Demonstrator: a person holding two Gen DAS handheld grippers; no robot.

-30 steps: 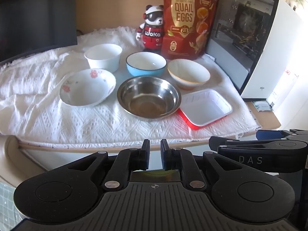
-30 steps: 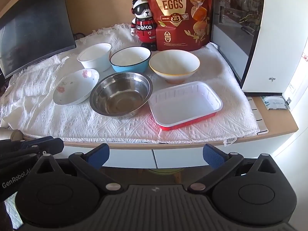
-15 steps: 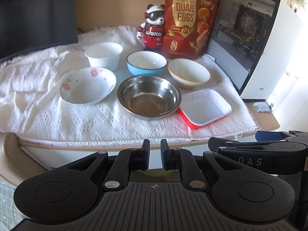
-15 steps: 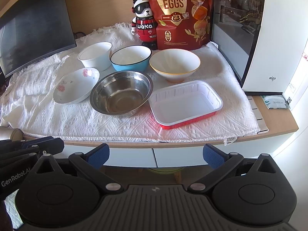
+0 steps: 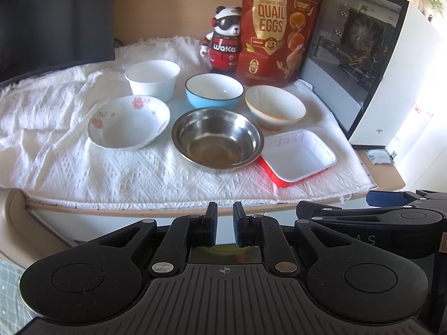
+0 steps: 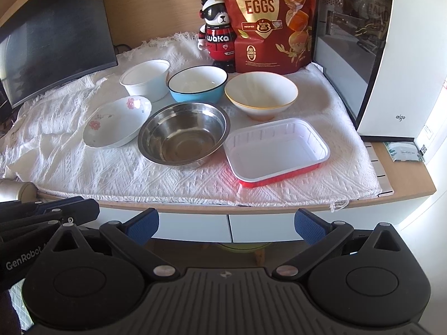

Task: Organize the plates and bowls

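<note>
Right wrist view shows you the red tray (image 6: 276,150) with its white inside at the front right of the white cloth (image 6: 83,167), its long axis running left to right and tilted slightly away at the right end. Just left of it sits the steel bowl (image 6: 183,136), then the flowered dish (image 6: 117,122); behind stand the white bowl (image 6: 145,79), blue bowl (image 6: 197,83) and yellow-rimmed bowl (image 6: 261,93). A quail egg bag (image 6: 268,22) and panda figure (image 6: 216,36) back them on the wooden desk (image 6: 405,176). Your right gripper (image 6: 225,226) is spread wide and holds nothing; your left gripper (image 5: 223,227) has its fingers nearly together, pinching nothing, short of the desk edge.
</note>
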